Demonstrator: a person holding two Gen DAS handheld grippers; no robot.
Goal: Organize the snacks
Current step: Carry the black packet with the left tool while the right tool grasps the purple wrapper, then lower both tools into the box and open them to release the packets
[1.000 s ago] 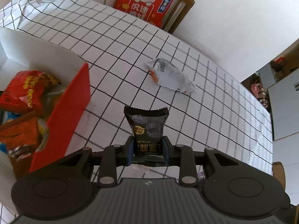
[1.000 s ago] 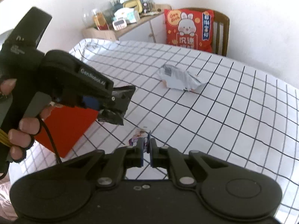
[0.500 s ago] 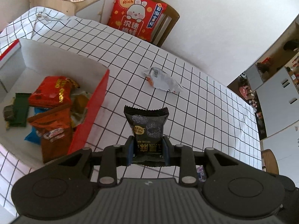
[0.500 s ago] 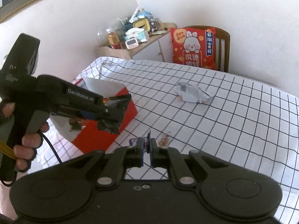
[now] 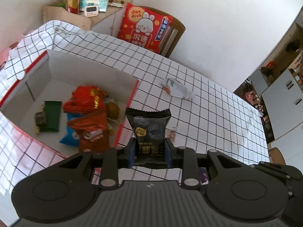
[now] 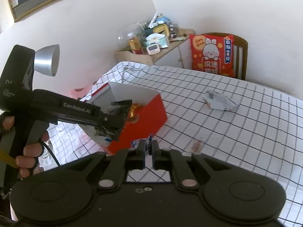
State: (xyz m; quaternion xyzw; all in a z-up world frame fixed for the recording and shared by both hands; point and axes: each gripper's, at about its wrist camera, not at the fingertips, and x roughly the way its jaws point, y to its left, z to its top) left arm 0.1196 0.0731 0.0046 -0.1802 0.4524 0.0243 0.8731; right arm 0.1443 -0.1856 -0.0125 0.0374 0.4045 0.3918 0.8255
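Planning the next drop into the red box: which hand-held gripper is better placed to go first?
Left, probably. The left hand-held gripper grips the black packet right beside the red box; the right hand-held gripper, pinching a small packet, is farther back.

Right wrist view: both tongs over the checked counter [image 6: 246, 132].
Right tongs [image 6: 148, 155] pinched on a thin blue-and-white wrapper [image 6: 137, 143]; left tongs [image 6: 113, 121] grip a black snack packet [image 6: 121, 104] above the red box [image 6: 145, 117].
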